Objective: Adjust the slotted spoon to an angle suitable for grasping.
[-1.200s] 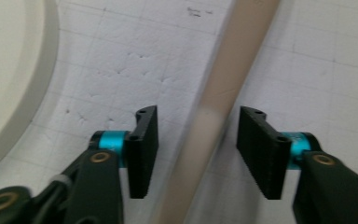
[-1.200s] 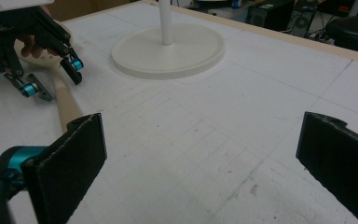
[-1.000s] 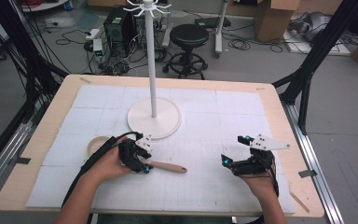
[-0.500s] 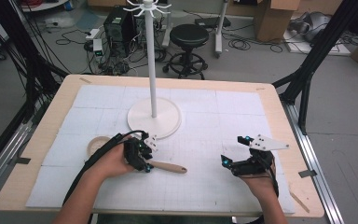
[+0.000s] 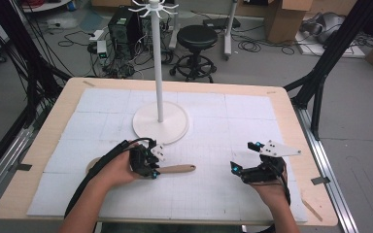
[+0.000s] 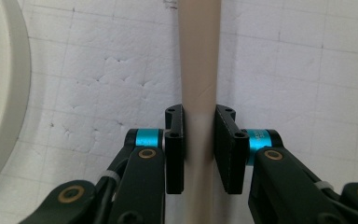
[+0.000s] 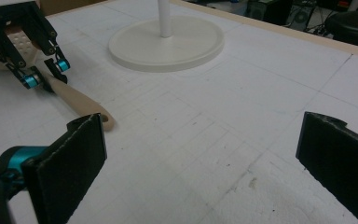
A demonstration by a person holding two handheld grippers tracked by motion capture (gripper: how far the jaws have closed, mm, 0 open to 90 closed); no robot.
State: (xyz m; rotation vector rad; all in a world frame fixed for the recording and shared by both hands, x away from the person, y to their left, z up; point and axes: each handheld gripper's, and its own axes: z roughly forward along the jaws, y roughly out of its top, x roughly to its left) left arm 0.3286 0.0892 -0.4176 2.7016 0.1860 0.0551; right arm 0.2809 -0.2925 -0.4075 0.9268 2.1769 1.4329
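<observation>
Left tool (image 5: 151,167) pinches the wooden handle (image 5: 177,169) of a utensil lying flat on the white mat (image 5: 252,116) near the table's (image 5: 291,111) front edge; its jaws have just been closing, and the left gripper view shows both pads pressed against the handle's sides (the free end points right, toward the other hand). Right tool (image 5: 238,167) hovers well apart to the right, jaws spread wide with nothing between them. Farther back stands a white stand (image 5: 160,121) on its round base.
</observation>
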